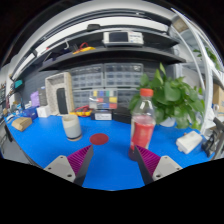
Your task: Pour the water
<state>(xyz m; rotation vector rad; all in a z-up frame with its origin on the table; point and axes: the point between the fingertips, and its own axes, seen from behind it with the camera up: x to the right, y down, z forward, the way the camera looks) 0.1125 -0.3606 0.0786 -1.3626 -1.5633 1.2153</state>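
The gripper (113,163) has its purple-padded fingers (79,160) spread wide, clasping nothing. Just ahead at one o'clock stands a clear plastic bottle (143,124) with a red cap, upright on the blue tabletop (110,165), filled with reddish liquid. At twelve o'clock lies a small red disc (99,139). At eleven o'clock sits a pale cylindrical cup (72,126). Behind the bottle, at two o'clock, rises a leafy green potted plant (170,98).
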